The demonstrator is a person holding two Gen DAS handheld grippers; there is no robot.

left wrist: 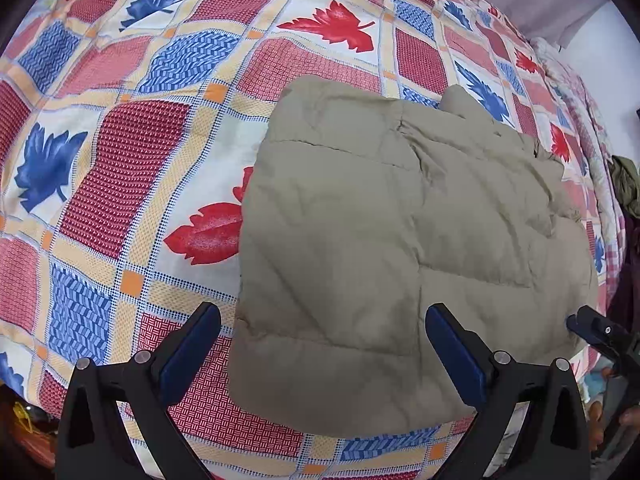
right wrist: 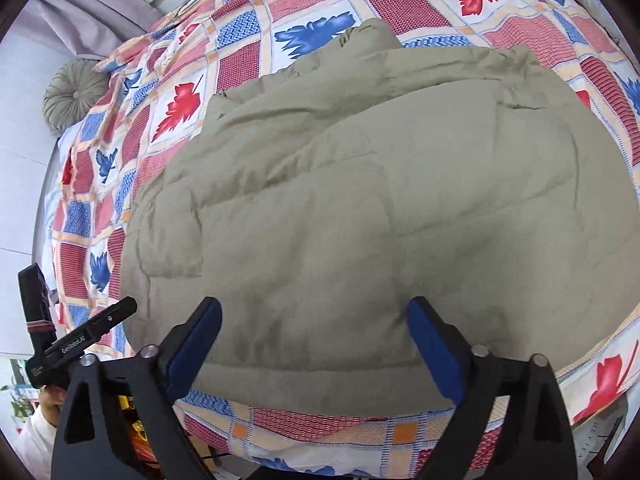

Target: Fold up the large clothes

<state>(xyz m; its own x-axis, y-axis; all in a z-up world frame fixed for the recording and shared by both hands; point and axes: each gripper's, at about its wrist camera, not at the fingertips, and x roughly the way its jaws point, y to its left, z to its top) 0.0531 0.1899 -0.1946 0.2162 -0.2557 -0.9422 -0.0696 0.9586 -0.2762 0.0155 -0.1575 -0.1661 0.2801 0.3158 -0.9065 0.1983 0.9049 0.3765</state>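
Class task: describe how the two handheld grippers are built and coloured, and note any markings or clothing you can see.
Each gripper, left and right, has black angular fingers faced with dark blue pads and silver round rivets. The black body beside the right gripper carries white "GenRoboAI" lettering. A white sleeve shows below it.

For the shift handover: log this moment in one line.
stage: jacket lies folded on bedspread | left gripper: open, empty | right gripper: open, empty
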